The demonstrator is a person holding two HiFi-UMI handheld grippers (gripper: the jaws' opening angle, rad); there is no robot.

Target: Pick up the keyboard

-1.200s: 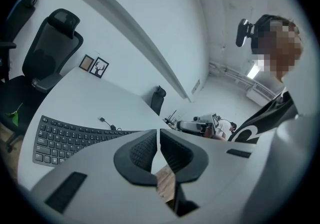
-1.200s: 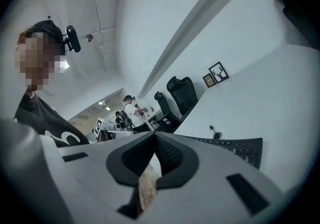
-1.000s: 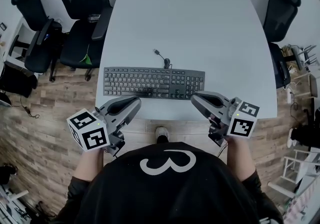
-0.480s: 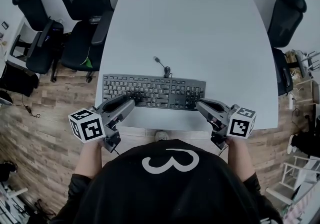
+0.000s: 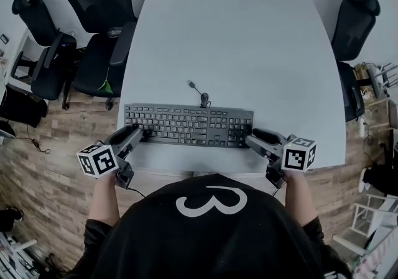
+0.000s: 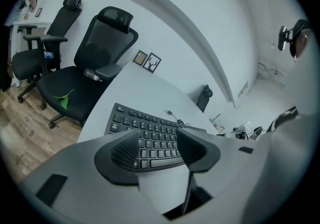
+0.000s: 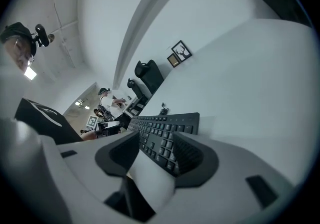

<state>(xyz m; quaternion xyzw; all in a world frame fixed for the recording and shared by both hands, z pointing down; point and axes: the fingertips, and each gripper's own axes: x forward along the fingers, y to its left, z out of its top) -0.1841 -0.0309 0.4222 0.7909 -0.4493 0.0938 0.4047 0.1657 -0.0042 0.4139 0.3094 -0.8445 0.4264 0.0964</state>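
- looking down at a black keyboard, flat on the white table, close to the near edge, long side running along that edge.
- trailing from its back edge: a short cable, partly coiled, far end loose on the table top.
- holding nothing in the left gripper: jaws opening, well apart, tips at the keyboard's left front corner, pads not pressing on it.
- same for the right gripper: jaws opening, nothing clamped, tips just at the right front corner, key rows showing ahead between the pads.
- judged light and stiff, a long thin plastic slab; unlikely to sag if carried by both ends, likely to tip or twist if lifted by one.
- probably smooth and a bit slippery along the low front lip, with keys that give under pressure.
- best to pinch the solid frame at the two ends, top and underside, clear of the keys, then raise both sides together and level.
- worth minding the cable, free to drag along behind.
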